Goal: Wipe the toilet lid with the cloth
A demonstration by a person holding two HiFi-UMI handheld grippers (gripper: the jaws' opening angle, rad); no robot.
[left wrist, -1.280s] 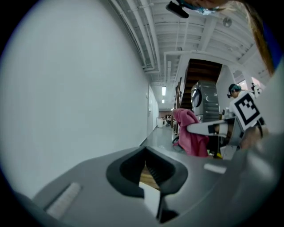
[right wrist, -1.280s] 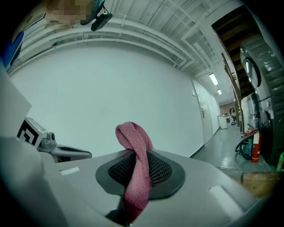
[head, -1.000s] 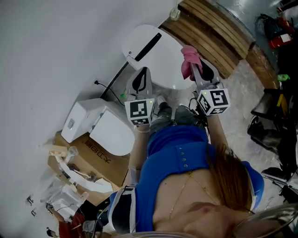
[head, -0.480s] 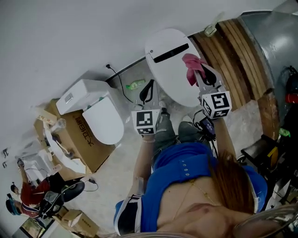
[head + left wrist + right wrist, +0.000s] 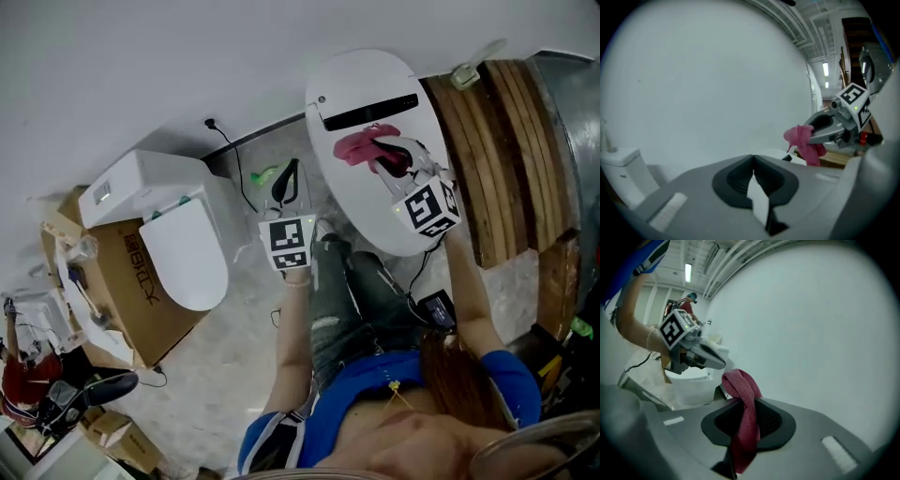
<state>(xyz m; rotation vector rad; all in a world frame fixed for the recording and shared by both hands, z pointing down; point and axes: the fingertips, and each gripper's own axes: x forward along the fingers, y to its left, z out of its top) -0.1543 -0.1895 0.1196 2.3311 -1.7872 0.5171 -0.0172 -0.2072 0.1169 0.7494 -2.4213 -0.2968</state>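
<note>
We start with the pink cloth (image 5: 354, 145): it hangs over the far half of the white toilet lid (image 5: 364, 197), just short of the dark strip across the lid's far end. The right gripper (image 5: 390, 156) has it pinched, jaws clamped on a twisted fold so the loose end dangles toward the surface. We judge this grip leaves enough free fabric to drag across the lid. Whether the cloth actually presses on the lid we cannot tell.

The left gripper (image 5: 287, 178) hovers off the lid's left edge, above the floor, with its jaws closed on nothing. We read it as parked clear of the wiping path.

Farther left stands a second toilet (image 5: 178, 244) beside a cardboard box (image 5: 127, 300). Wooden planks (image 5: 497, 131) lie to the right of the lid.
</note>
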